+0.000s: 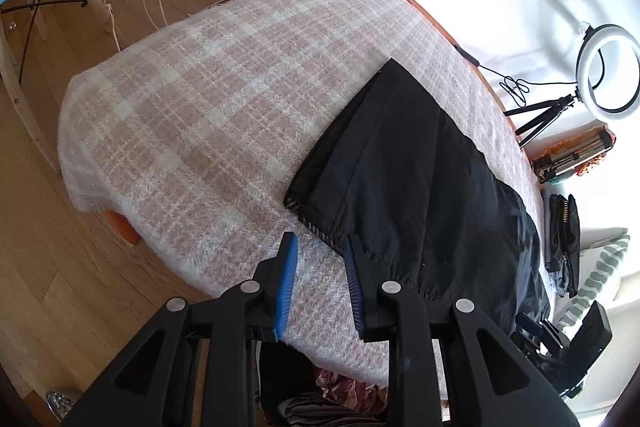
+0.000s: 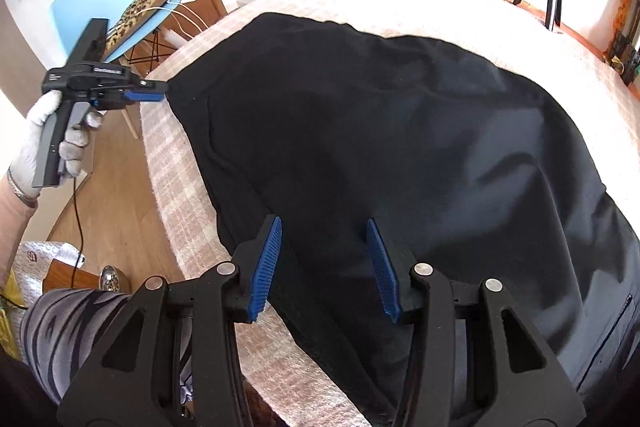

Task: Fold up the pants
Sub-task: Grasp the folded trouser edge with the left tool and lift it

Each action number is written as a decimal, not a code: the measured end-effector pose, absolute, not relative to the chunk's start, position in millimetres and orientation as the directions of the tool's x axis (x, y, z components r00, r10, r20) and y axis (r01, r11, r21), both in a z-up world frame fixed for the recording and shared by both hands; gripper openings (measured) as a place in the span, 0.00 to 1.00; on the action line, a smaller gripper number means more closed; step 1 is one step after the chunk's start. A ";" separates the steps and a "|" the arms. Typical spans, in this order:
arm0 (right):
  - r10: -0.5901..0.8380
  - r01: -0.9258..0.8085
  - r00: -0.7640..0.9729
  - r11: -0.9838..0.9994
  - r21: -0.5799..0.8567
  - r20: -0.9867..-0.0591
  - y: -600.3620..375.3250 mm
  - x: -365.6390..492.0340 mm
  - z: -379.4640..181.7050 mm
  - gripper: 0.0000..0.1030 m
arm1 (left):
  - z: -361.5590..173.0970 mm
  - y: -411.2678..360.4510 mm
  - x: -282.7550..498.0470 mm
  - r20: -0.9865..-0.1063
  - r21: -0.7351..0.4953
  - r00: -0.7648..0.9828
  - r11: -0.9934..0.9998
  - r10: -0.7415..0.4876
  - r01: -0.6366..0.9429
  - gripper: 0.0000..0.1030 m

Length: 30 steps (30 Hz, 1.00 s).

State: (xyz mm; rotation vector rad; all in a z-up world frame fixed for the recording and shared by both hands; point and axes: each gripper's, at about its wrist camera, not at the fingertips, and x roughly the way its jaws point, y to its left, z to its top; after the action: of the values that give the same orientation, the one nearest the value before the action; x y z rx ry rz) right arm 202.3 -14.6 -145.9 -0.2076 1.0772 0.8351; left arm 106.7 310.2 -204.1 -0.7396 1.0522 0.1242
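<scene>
Both tongs agape, empty over black pants: pinching hem corners evenly before folding.

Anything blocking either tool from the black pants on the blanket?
Nothing visible. The left tool sits at the pants' striped hem edge, jaws apart, only checked blanket between them. The right tool hangs open directly over the pants, no object in between.
</scene>
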 end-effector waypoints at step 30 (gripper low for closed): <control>0.502 -0.693 0.209 0.681 0.235 -0.839 4.2 210.5 -133.2 0.46 | -220.1 284.7 138.0 -0.651 -0.643 0.738 0.645 -0.178 -0.412 0.40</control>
State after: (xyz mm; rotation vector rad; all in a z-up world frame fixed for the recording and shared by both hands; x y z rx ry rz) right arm 210.5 4.2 -133.2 -0.2087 1.0744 0.8395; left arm 138.0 284.7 -220.1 -0.8793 0.7517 0.1486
